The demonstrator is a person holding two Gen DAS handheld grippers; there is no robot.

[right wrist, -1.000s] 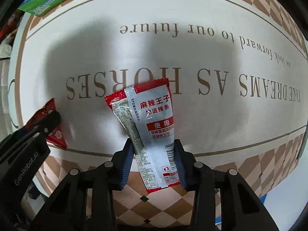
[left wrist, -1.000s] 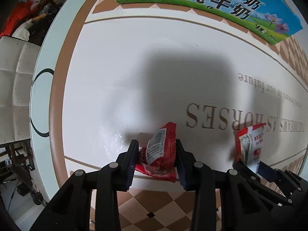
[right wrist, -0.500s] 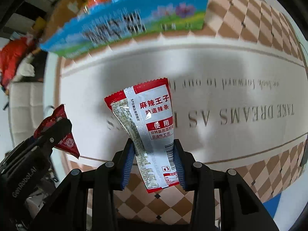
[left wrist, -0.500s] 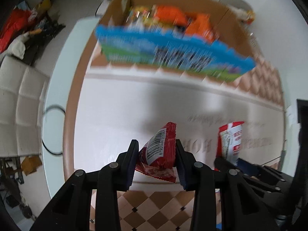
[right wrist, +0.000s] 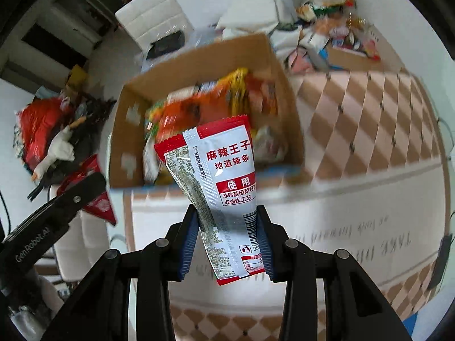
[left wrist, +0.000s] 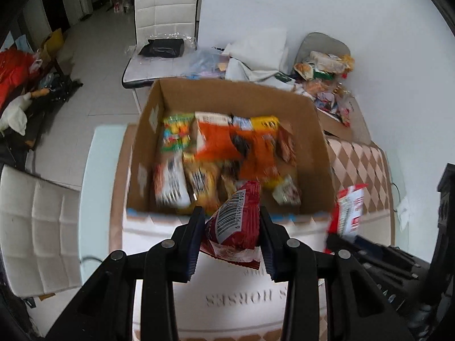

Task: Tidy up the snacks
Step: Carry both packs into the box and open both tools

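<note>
Above table (left wrist: pixel 364 159): one cardboard box (left wrist: pixel 318 153), two grippers, two held packets.

Left tongs (left wrist: pixel 231 234) clamped tight, pointing steeply down. Right tongs (right wrist: pixel 227 238) likewise clamped, pointing steeply down alongside.

The left gripper (left wrist: pixel 231 234) clamps a red snack packet (left wrist: pixel 234 223). Beyond it, an open cardboard box (left wrist: pixel 176 96) holds assorted snacks on the table (left wrist: pixel 361 159).

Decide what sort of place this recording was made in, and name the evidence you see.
Most likely a lived-in home, a dining or living area. A white padded chair stands on a tiled floor, a patterned table mat covers the table, and belongings lie piled around the cardboard box of snacks.
</note>
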